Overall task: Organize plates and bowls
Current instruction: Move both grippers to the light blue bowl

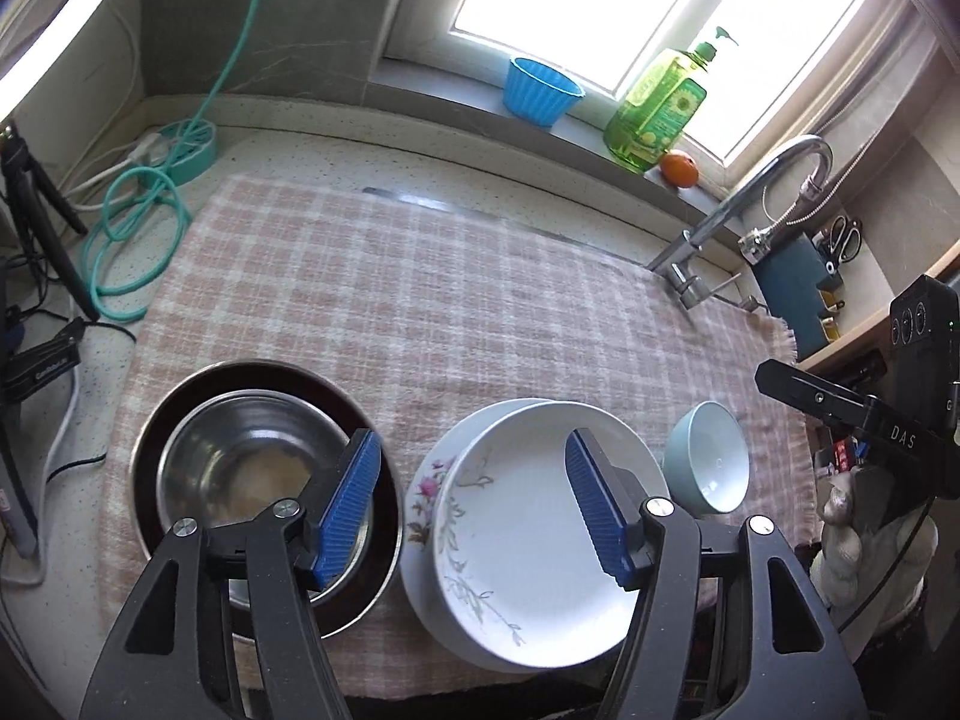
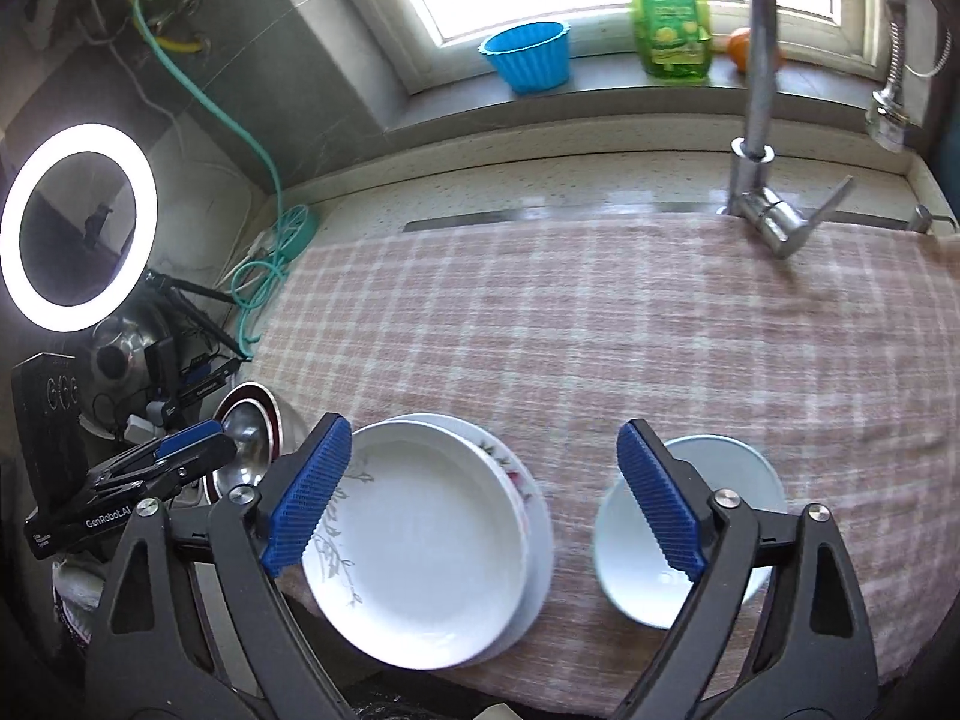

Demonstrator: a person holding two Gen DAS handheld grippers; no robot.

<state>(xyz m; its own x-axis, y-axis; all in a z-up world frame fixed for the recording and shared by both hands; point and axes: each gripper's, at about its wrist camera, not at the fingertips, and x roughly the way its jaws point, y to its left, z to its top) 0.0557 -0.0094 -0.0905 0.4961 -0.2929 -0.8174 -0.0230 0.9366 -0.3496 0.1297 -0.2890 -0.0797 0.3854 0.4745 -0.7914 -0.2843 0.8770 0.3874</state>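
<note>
white plates (image 1: 540,540) are stacked on the checked cloth (image 1: 420,300), between nested steel bowls (image 1: 252,468) and a pale bowl (image 1: 711,456); left gripper (image 1: 474,504) and right gripper (image 2: 480,498) are held wide, empty.

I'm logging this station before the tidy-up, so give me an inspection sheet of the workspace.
Surface: counter under a pink checked cloth.
Job's things: steel bowl nested in a dark-rimmed dish; stacked plates; pale bowl beside them.
Clutter: blue cup, soap bottle, orange on the sill.
Grippers: left gripper and right gripper open, holding nothing.
Cables: teal hose coiled at left.
Surroundings: faucet, ring light.
</note>
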